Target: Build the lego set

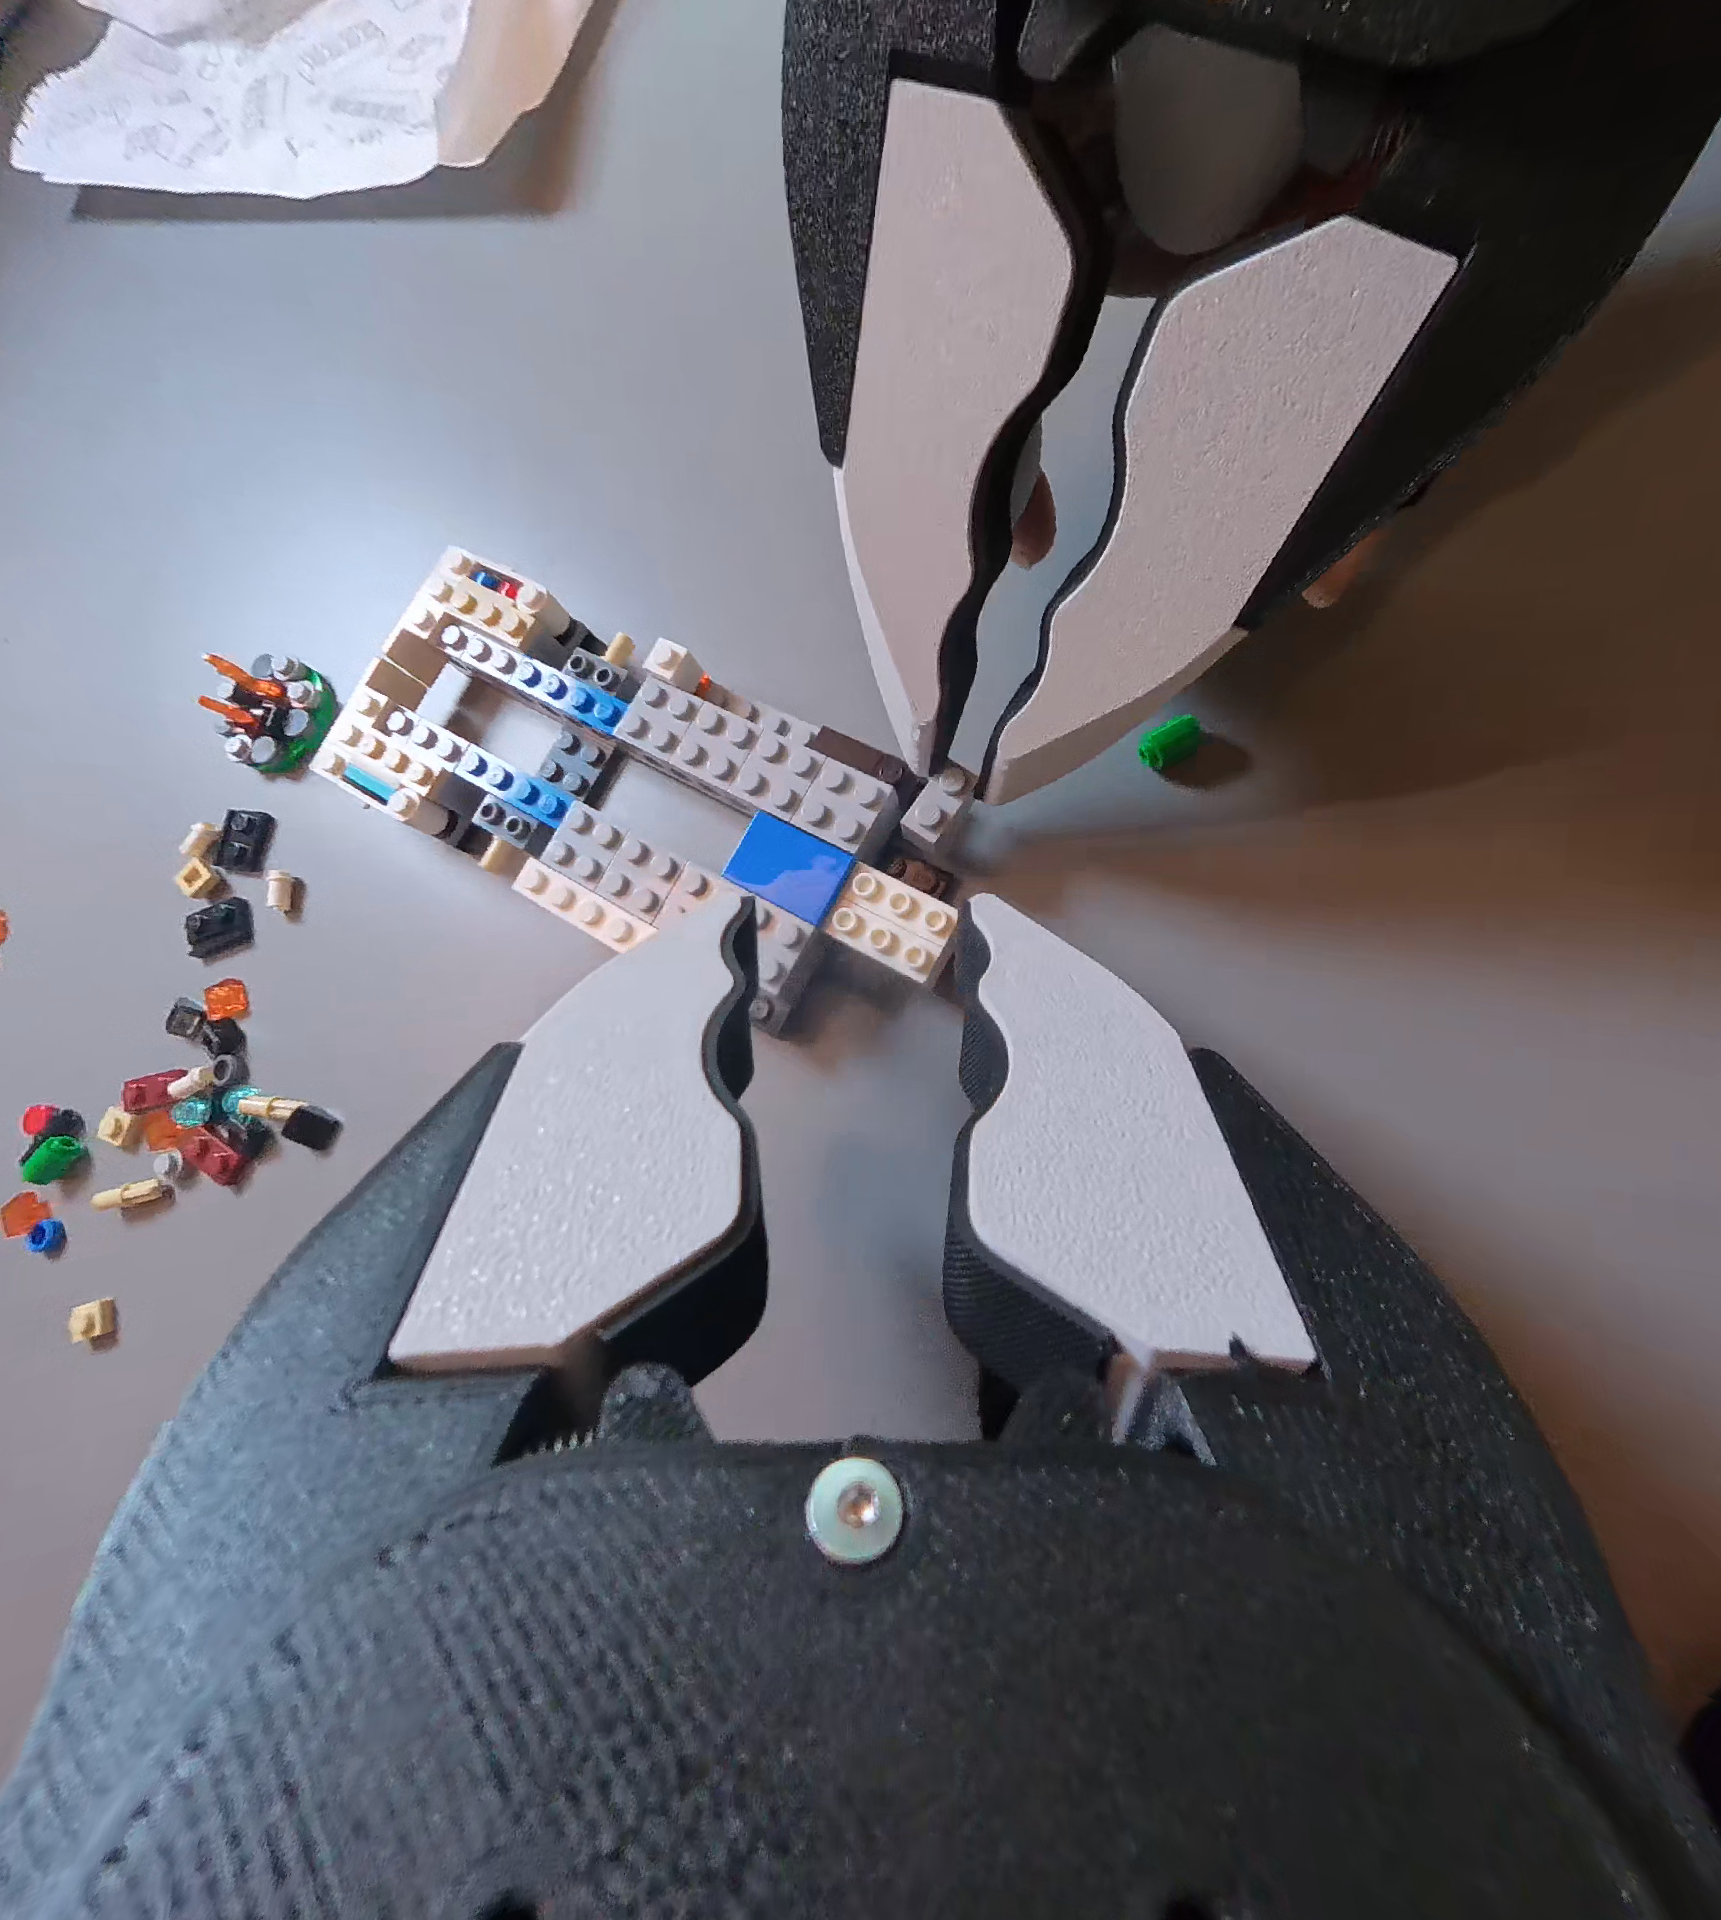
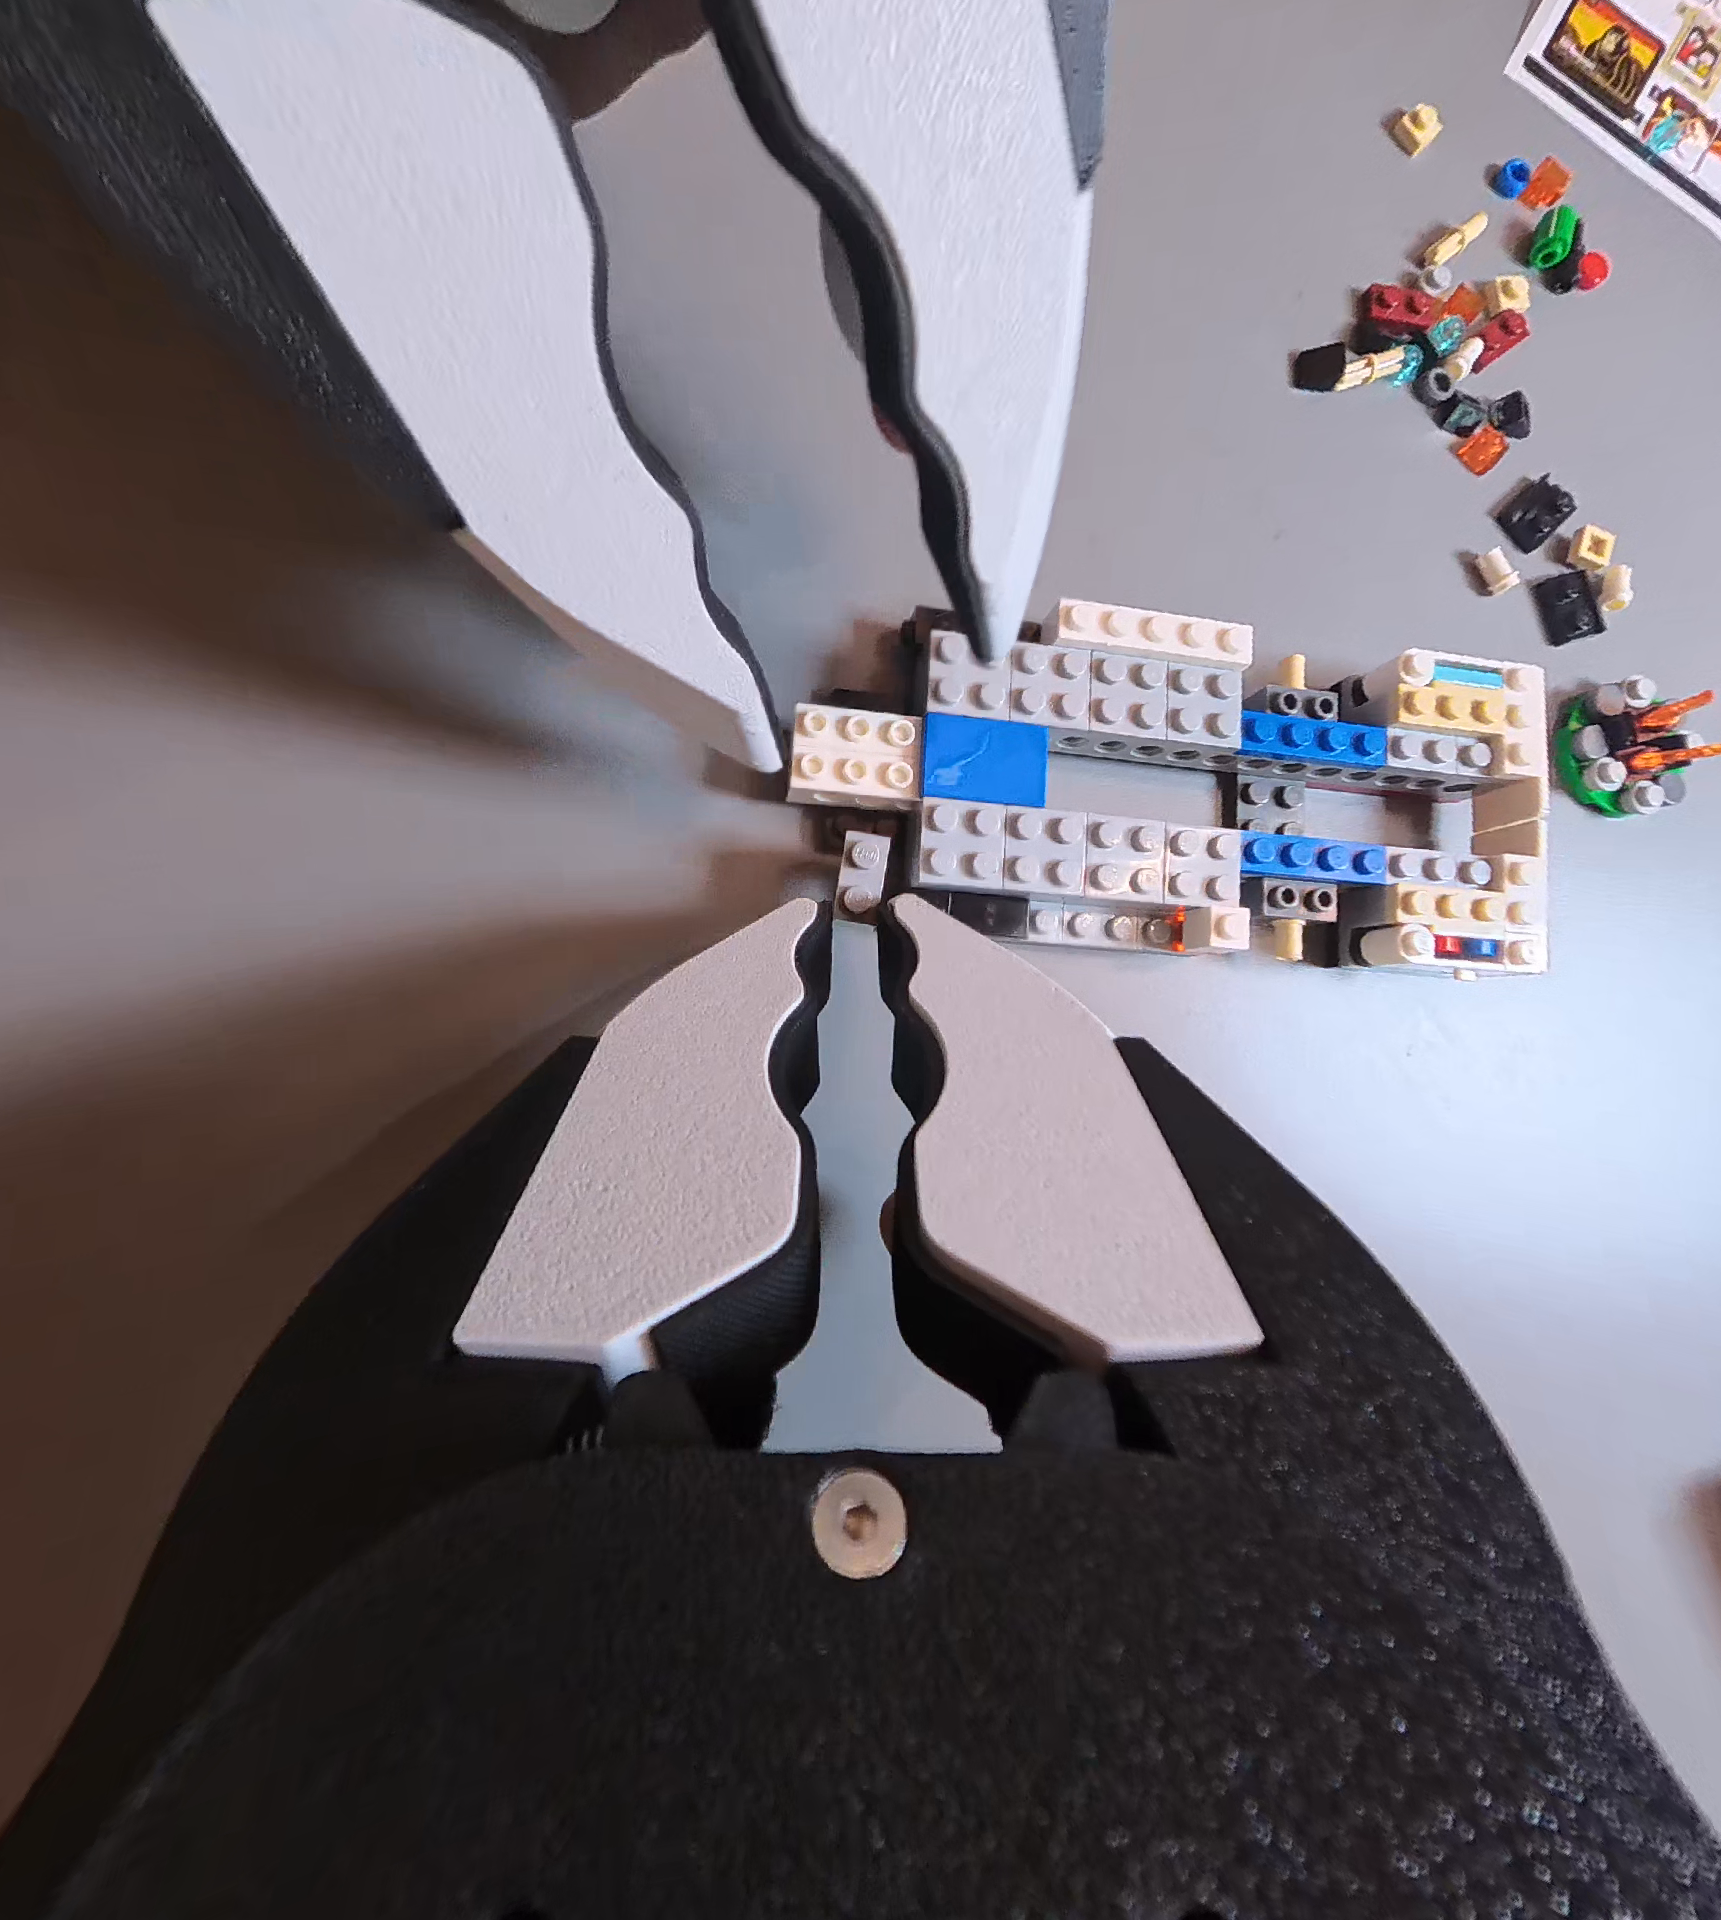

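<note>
Centre frame in the right wrist view, the right gripper (image 2: 856, 909) pinches a small grey two-stud plate (image 2: 862, 871) by its near end, pads tight on both sides, right against the brick model (image 2: 1178, 790) on the grey table (image 2: 1251, 1195). The left gripper (image 1: 861, 920) straddles the model's white end, fingers spread, grip uncertain. Loose pieces (image 1: 201, 1112) scatter at left in the left wrist view; a green stud (image 1: 1170, 742) lies right of centre.

Quantities on the worktop (image 1: 212, 416): one long brick assembly (image 1: 627, 790); one round green sub-assembly (image 1: 274, 712); one loose green round piece (image 1: 1170, 741); one printed sheet (image 2: 1687, 94); one crumpled paper (image 1: 253, 94); two tongs (image 1: 861, 914) (image 2: 851, 914).
</note>
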Action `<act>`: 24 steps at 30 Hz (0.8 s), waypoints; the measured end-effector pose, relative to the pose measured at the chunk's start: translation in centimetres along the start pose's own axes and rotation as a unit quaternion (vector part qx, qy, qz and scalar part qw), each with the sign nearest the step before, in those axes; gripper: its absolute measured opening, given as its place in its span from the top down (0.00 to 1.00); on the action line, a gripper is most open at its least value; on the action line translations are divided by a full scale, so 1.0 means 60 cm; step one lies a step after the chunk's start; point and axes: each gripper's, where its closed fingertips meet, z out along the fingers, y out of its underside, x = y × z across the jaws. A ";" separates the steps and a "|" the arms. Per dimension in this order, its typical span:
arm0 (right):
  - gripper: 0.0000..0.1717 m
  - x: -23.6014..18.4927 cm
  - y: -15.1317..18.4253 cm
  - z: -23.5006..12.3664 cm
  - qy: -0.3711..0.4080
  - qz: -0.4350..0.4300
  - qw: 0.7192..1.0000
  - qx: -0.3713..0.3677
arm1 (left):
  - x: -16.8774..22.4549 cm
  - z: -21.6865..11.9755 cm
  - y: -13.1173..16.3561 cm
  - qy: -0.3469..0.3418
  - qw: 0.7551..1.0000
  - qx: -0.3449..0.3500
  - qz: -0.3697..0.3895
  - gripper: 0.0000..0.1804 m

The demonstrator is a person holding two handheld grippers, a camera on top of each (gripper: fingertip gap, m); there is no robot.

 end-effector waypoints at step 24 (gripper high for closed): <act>0.95 0.007 0.018 -0.004 0.003 0.012 0.999 -0.043 | 0.003 0.047 -0.006 0.032 0.998 -0.044 0.018 0.71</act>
